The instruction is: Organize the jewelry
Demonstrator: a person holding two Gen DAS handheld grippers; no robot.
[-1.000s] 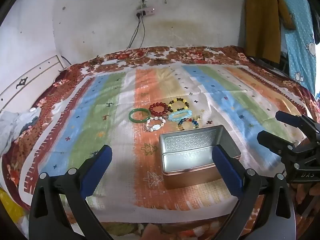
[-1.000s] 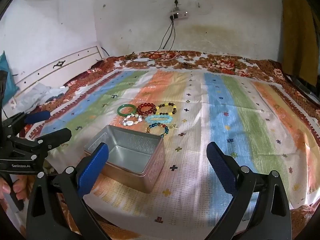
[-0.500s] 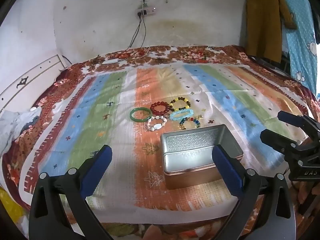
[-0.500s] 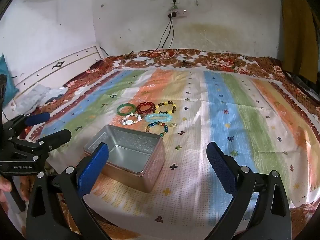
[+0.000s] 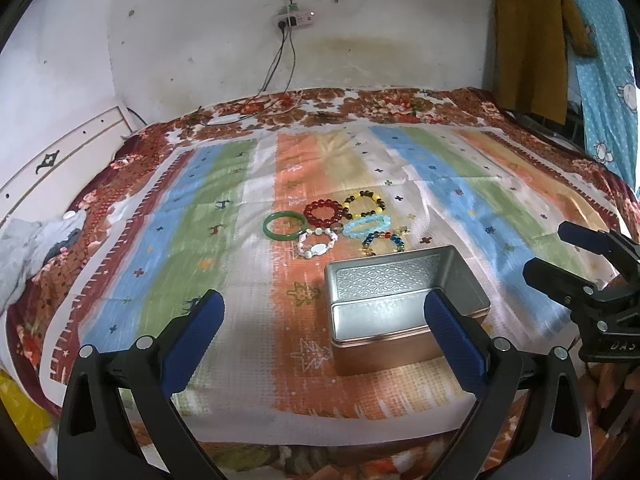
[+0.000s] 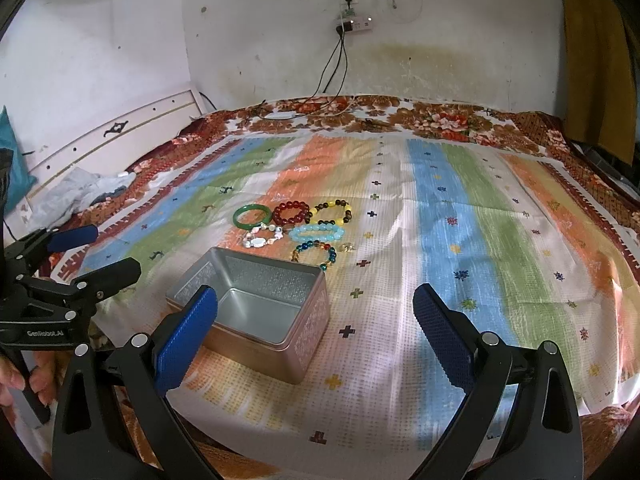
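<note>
1. It's a bed (image 5: 120,216) with a floral brown spread, and a striped blanket (image 5: 240,320) in blue, green, orange and white laid on top.
2. An open metal tin (image 5: 404,304) sits on the blanket near the front edge.
3. Just behind it is a cluster of bracelets: green bangle (image 5: 285,225), red beads (image 5: 322,213), yellow-and-brown beads (image 5: 364,204), light blue beads (image 5: 367,226), white beads (image 5: 316,243), multicolour beads (image 5: 384,240).
4. Crumpled grey cloth (image 5: 24,252) lies at the bed's left end.

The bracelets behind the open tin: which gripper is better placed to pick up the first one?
Probably the left gripper. The bracelets lie almost straight ahead of its open fingers, and the tin sits nearby. From the right gripper they lie off to the left, with the tin partly in between.
</note>
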